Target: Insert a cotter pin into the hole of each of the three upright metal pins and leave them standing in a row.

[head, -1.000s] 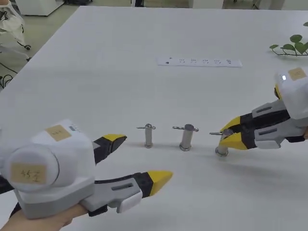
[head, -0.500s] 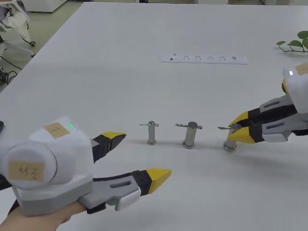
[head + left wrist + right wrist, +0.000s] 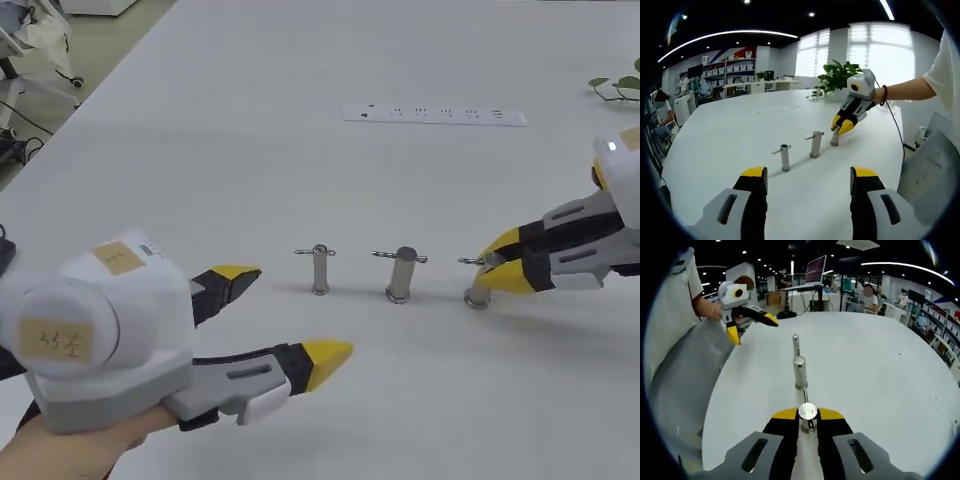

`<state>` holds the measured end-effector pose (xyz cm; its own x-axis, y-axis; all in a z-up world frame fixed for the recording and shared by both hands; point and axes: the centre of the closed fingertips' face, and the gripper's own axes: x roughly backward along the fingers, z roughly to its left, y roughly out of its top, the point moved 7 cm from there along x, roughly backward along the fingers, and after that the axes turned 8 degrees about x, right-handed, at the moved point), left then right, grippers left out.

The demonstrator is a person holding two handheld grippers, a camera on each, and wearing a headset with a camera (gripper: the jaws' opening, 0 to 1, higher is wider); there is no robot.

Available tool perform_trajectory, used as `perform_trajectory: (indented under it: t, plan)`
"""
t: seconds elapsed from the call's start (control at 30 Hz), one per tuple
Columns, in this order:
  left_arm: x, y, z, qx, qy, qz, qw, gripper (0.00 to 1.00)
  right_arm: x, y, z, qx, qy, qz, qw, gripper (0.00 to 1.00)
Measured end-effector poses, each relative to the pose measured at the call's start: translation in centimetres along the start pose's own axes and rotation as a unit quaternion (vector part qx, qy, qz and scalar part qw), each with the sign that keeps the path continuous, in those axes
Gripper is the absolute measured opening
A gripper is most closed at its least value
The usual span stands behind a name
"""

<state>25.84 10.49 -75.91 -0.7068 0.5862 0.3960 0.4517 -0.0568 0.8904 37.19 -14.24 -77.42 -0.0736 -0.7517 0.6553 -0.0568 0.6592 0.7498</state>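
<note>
Three metal pins stand upright in a line running straight out ahead of the right gripper (image 3: pixel 492 263). The nearest pin (image 3: pixel 476 296) sits between the right gripper's jaws, the middle pin (image 3: pixel 402 273) just past its tips, and the far pin (image 3: pixel 320 268) beyond that. Each pin's long axis is vertical, head up and foot on the white table (image 3: pixel 250 150).

A thin cotter pin crosses the far pin (image 3: pixel 312 251) near its head, and another crosses the middle pin (image 3: pixel 398 257). Both lie level, with their long axes roughly along the row. A third wire (image 3: pixel 468 261) pokes out of the nearest pin on the side away from the right gripper, so it appears to be through the hole.

In the right gripper view the jaws are closed against the nearest pin (image 3: pixel 808 415), one on either side of its head. The grip probably steadies the pin while the wire seats. Whether the pads also pinch the wire's looped end is hard to make out, since the jaws hide it.

The left gripper (image 3: pixel 290 313) hovers near the far pin at the other end of the row, well apart from the right gripper. Its jaws are spread wide and hold nothing, as if waiting clear of the standing pins so as not to topple them. In its own view all three pins line up ahead of its tips (image 3: pixel 808 175). Well beyond the row, a white power strip (image 3: pixel 435 115) lies flat on the table.
</note>
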Motion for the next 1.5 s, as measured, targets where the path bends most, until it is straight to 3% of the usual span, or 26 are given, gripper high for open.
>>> perform_trajectory:
  t: [0.47,0.73,0.87,0.93,1.03,1.1,1.17,1.23,1.3,1.33,1.5]
  plan:
    - [-0.3,0.1,0.0,-0.004,-0.001,0.006,1.0000,0.67,-0.4,0.1,-0.2,0.021,0.023,0.004,0.9995,0.15]
    - [0.0,0.2,0.1,-0.007,0.003,0.006,1.0000,0.68,-0.5,0.3,0.0,-0.015,0.012,-0.008,0.9998,0.22]
    - [0.2,0.6,0.4,-0.006,0.008,0.006,0.9999,0.68,0.0,0.6,0.3,-0.064,-0.004,-0.023,0.9977,0.26]
    - [0.4,0.7,0.6,-0.006,0.012,0.004,0.9999,0.68,0.2,0.5,0.5,-0.088,-0.014,-0.013,0.9959,0.31]
    - [0.6,1.0,0.7,-0.004,0.015,0.003,0.9999,0.68,0.5,0.7,0.8,-0.096,-0.030,-0.012,0.9949,0.37]
    - [0.7,1.2,0.7,-0.004,0.017,0.002,0.9998,0.68,0.8,0.9,1.0,-0.118,-0.045,-0.022,0.9917,0.38]
    - [0.8,1.3,0.8,-0.001,0.018,0.003,0.9998,0.68,1.1,0.7,1.1,-0.135,-0.065,-0.014,0.9886,0.42]
    - [0.9,1.3,0.8,-0.002,0.019,0.004,0.9998,0.68,1.3,0.9,1.6,-0.134,-0.074,-0.014,0.9881,0.47]
    - [0.9,1.4,0.9,-0.003,0.021,0.004,0.9998,0.68,1.6,1.0,2.0,-0.150,-0.091,-0.022,0.9843,0.49]
    - [1.0,1.4,0.9,-0.004,0.022,0.003,0.9997,0.68,1.8,1.1,2.2,-0.165,-0.105,-0.024,0.9803,0.50]
    - [1.3,1.7,1.2,-0.001,0.028,0.003,0.9996,0.69,2.6,2.1,3.7,-0.172,-0.132,-0.031,0.9758,0.62]
